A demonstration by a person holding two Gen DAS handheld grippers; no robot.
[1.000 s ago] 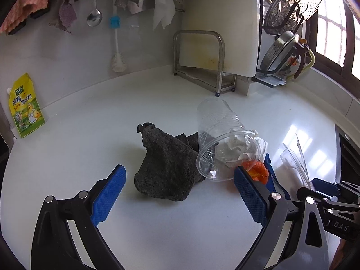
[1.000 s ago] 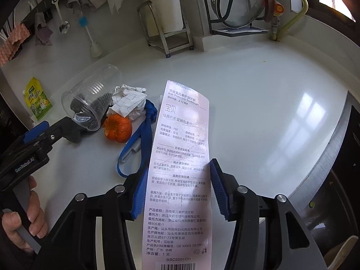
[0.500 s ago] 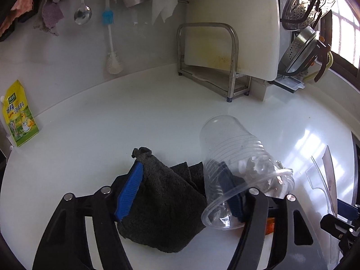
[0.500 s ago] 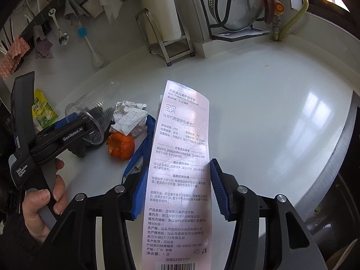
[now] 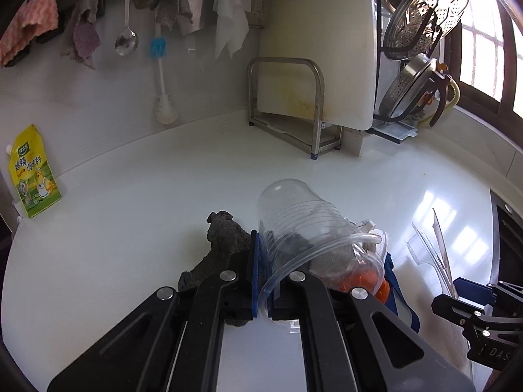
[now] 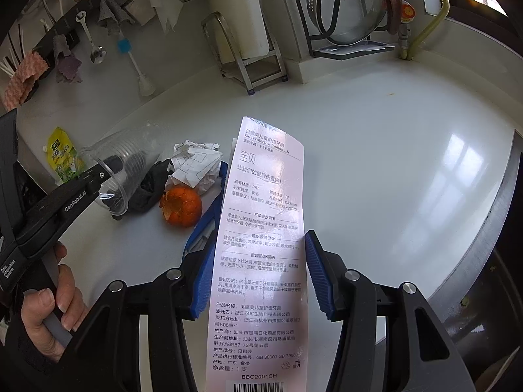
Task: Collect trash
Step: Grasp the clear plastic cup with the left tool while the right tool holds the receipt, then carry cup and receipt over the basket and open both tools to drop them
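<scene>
The left tongs (image 5: 263, 281) have just closed, pinching the clear plastic cup (image 5: 304, 228) by its rim. The right tongs (image 6: 258, 274) grip the toothbrush package (image 6: 264, 228) while half open. An orange peel (image 6: 180, 205) lies on the desk (image 6: 376, 163) at 10 o'clock from the right tongs.

Left gripper (image 5: 263, 281) now pushed forward from behind the pile, blue-padded jaws just closing from wide apart to pinched tight on the rim wall of the clear ribbed plastic cup (image 5: 304, 228), one pad outside, the other inside the mouth. Cup rim bent and flattened where pinched, no longer round. Cup shifted over the dark grey crumpled cloth (image 5: 225, 245), covering much of what lay exposed a second ago. Seen from the right wrist camera: left gripper reaching into the cup mouth where previously short of it, and the person's left hand (image 6: 49, 313) further into view on the handle.
</scene>
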